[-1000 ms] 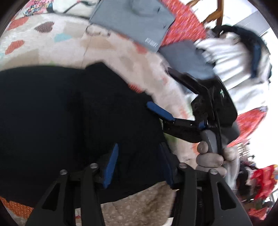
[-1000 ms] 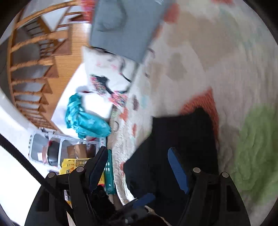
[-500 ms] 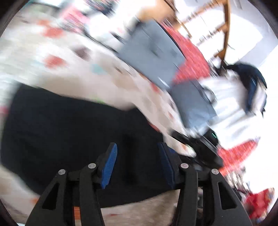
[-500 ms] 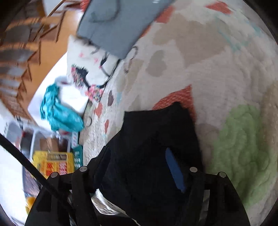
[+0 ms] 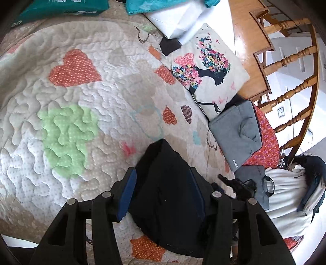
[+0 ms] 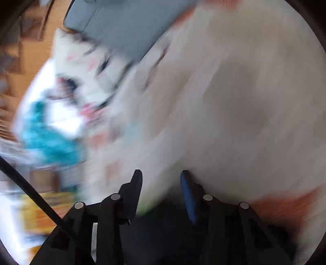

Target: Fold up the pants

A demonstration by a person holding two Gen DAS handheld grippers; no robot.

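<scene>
The black pants (image 5: 169, 195) lie as a thick, narrow bundle on the heart-patterned quilt (image 5: 67, 126), ending in a point at the far end. My left gripper (image 5: 162, 173) straddles them. The dark cloth fills the gap from one blue pad to the other, so it looks shut on them. The right wrist view is badly smeared by motion. There my right gripper (image 6: 161, 173) has its jaws closing, with pale quilt (image 6: 234, 102) showing between the fingertips. Black cloth (image 6: 163, 220) sits low between the fingers, near their base.
A floral-print cushion (image 5: 209, 73) and a grey bag (image 5: 236, 132) lie beyond the pants, with a second grey bag (image 5: 254, 183) and a white garment heap (image 5: 289, 195) at right. A wooden railing (image 5: 293, 89) stands behind. A teal package (image 5: 57, 8) and a white box (image 5: 177, 18) lie at the top.
My left gripper swept across the quilt and rolled. The pants changed from a wide sheet to a narrow bundle between its fingers. The right gripper's jaws narrowed and the pants slid toward its finger bases.
</scene>
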